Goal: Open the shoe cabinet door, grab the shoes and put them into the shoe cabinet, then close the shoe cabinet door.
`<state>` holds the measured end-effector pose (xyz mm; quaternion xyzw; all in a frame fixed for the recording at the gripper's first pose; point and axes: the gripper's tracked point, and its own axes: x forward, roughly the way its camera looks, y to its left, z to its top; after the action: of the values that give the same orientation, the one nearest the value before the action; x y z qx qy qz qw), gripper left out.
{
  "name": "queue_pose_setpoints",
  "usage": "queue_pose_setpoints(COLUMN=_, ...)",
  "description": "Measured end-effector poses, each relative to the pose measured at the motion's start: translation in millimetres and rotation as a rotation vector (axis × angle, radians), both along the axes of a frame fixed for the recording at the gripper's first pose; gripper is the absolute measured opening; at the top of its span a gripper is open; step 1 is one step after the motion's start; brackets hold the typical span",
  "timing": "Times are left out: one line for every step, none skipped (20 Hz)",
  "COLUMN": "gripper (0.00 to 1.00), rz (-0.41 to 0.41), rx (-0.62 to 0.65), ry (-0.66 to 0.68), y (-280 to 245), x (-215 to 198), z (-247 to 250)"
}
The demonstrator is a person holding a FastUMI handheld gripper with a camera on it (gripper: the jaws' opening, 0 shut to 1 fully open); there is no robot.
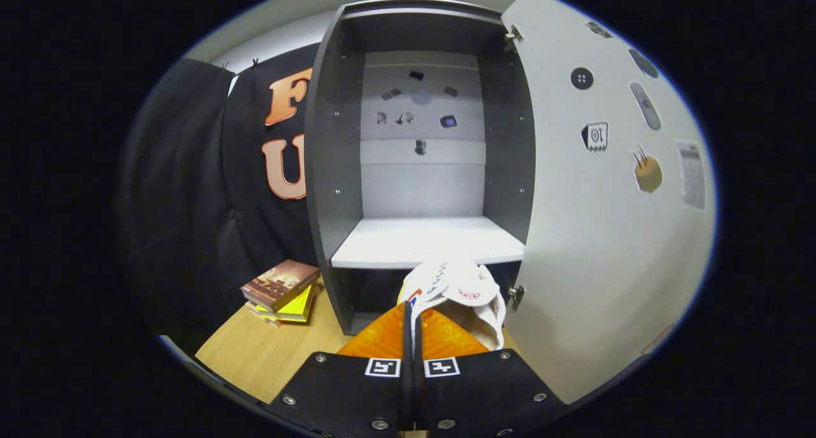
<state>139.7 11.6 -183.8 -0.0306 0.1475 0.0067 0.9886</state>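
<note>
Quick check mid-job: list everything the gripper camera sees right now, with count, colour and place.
shoe cabinet: one, grey sides, white shelf and back panel, straight ahead beyond the fingers, standing on the table.
cabinet door: one, white, swung open to the right of the cabinet, several stickers on its inner face.
shoe: one seen, white, just ahead of the fingers, below the front edge of the shelf.
books: small stack, brown cover on top and yellow under it, on the table left of the cabinet.
table: one, light wood, under cabinet and books.
gripper: one, fingers closed together, pinching part of the shoe.
</note>
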Motion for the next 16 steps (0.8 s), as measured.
queue_pose_setpoints(gripper=0.00, rz=0.007, rx=-0.005, ry=-0.012, y=0, x=11, z=9)
queue_pose_setpoints(gripper=0.00, rz=0.009, rx=-0.006, ry=-0.024, y=0, x=22, z=17)
queue_pose_setpoints(gripper=0.00, rz=0.014, rx=-0.005, ry=-0.030, y=-1, x=37, z=22)
queue_pose_setpoints(gripper=0.00, rz=0.015, rx=-0.002, ry=-0.034, y=0, x=52, z=27)
queue_pose_setpoints(gripper=0.00, rz=0.018, rx=0.003, ry=-0.038, y=-1, x=68, z=31)
queue_pose_setpoints(gripper=0.00, rz=0.020, rx=0.006, ry=-0.041, y=-1, x=86, z=34)
queue_pose_setpoints(gripper=0.00, rz=0.024, rx=0.011, ry=-0.042, y=-1, x=103, z=36)
queue_pose_setpoints(gripper=0.00, rz=0.029, rx=0.013, ry=-0.048, y=-1, x=122, z=40)
queue_pose_setpoints(gripper=0.00, rz=0.036, rx=0.010, ry=-0.049, y=2, x=140, z=40)
queue_pose_setpoints(gripper=0.00, rz=0.042, rx=-0.003, ry=-0.044, y=6, x=159, z=33)
queue_pose_setpoints(gripper=0.00, rz=0.053, rx=-0.013, ry=-0.035, y=9, x=176, z=28)
queue_pose_setpoints(gripper=0.00, rz=0.063, rx=-0.020, ry=-0.022, y=12, x=191, z=24)
queue_pose_setpoints(gripper=0.00, rz=0.072, rx=-0.024, ry=-0.008, y=15, x=205, z=18)
queue_pose_setpoints(gripper=0.00, rz=0.076, rx=-0.026, ry=0.003, y=17, x=216, z=13)
queue_pose_setpoints(gripper=0.00, rz=0.078, rx=-0.033, ry=0.015, y=20, x=228, z=6)
queue_pose_setpoints(gripper=0.00, rz=0.077, rx=-0.038, ry=0.028, y=21, x=235, z=0)
